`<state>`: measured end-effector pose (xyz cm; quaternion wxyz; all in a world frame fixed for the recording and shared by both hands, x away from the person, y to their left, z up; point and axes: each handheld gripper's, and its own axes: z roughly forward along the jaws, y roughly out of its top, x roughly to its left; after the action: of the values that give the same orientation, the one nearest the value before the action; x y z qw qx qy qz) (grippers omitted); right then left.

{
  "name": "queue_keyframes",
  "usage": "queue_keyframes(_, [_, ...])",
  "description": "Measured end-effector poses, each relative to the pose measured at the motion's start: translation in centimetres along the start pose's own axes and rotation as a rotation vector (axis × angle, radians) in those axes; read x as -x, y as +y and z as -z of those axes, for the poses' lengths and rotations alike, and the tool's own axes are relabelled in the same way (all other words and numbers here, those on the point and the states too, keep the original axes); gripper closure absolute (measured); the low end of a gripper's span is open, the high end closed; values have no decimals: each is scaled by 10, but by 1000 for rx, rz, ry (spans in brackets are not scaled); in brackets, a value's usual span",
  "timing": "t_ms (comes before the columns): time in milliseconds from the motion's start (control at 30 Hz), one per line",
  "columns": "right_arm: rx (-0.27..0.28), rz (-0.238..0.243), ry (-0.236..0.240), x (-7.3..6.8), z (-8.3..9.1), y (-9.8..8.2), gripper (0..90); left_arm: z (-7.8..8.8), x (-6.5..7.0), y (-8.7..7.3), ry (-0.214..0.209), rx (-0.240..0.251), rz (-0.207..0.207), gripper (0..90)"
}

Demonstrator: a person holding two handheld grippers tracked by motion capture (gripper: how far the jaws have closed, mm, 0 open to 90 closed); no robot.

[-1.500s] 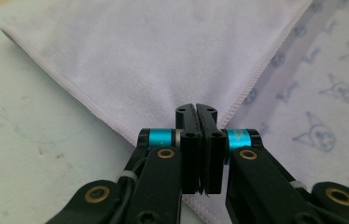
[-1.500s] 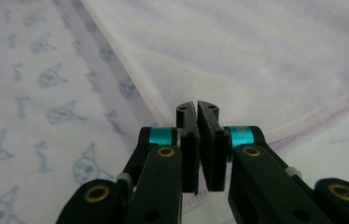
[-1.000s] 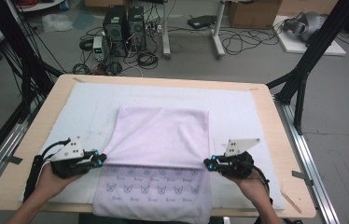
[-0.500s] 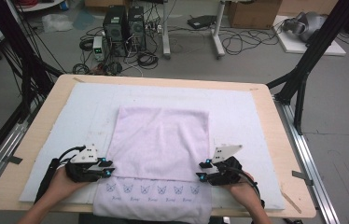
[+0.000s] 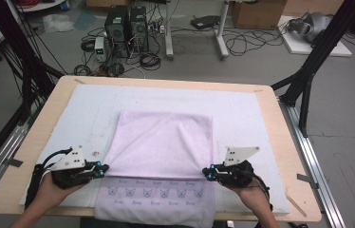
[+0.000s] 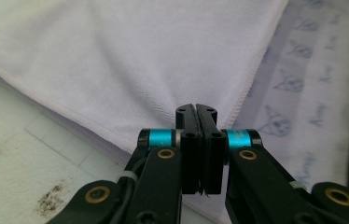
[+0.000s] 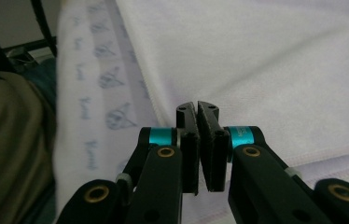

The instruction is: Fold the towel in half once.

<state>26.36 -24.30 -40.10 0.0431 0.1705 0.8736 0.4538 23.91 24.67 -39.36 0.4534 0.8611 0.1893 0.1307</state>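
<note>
A pale lilac towel (image 5: 161, 152) lies folded on the near half of the table (image 5: 280, 142), its upper layer plain and slightly rumpled, with stitched hems along the edges. Below the folded layer, a near band of the same towel carries a row of small printed animal faces with lettering and hangs a little over the near table edge.

The left gripper (image 5: 100, 168) sits at the near left corner of the folded layer. Its jaws have just been closing and now stand pressed together; in the left gripper view (image 6: 196, 112) the tips meet right at the hemmed corner, but whether cloth is pinched between them cannot be told. The right gripper (image 5: 207, 173) sits at the near right corner, jaws likewise just closed, tips nearly touching at the hem in the right gripper view (image 7: 196, 109).

The towel rests on a white mat (image 5: 90, 114), stained in places, that covers most of the light wooden table. Beyond the far edge lies a grey floor with two computer towers (image 5: 126, 23), tangled cables (image 5: 256, 45) and black frame legs (image 5: 318, 61) at both sides.
</note>
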Motion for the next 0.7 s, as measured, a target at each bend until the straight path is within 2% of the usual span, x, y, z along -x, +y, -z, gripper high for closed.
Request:
queue_keyframes(100, [6, 10, 37, -21, 11, -3, 873, 11, 23, -7, -46, 3, -38, 878])
queue_keyframes(133, [10, 8, 55, -27, 15, -7, 864, 12, 27, -10, -57, 0, -37, 868])
queue_keyframes(167, [21, -6, 73, -30, 17, -10, 840, 12, 29, -13, -58, -4, -36, 849])
queue_keyframes(233, [41, -32, 86, -29, 17, -12, 711, 10, 26, -15, -42, -8, -19, 765])
queue_keyframes(267, [38, -46, 86, -25, 15, -12, 708, 9, 22, -15, -37, -5, -11, 728])
queue_keyframes(300, [37, -40, 75, -22, 14, -11, 692, 7, 19, -14, -31, -4, -8, 712])
queue_keyframes(367, [33, -44, 56, -14, 9, -8, 656, 1, 8, -11, -7, -3, 14, 665])
queue_keyframes(533, [24, -74, -31, 22, -3, 2, 559, -20, -28, -3, 58, -8, 71, 606])
queue_keyframes(567, [20, -76, -62, 32, -5, 4, 545, -24, -34, -2, 69, -7, 82, 605])
queue_keyframes(667, [12, -103, -116, 59, -8, 11, 518, -38, -58, 5, 106, -12, 115, 593])
queue_keyframes(700, [13, -96, -127, 66, -9, 12, 515, -45, -68, 9, 117, -11, 128, 589])
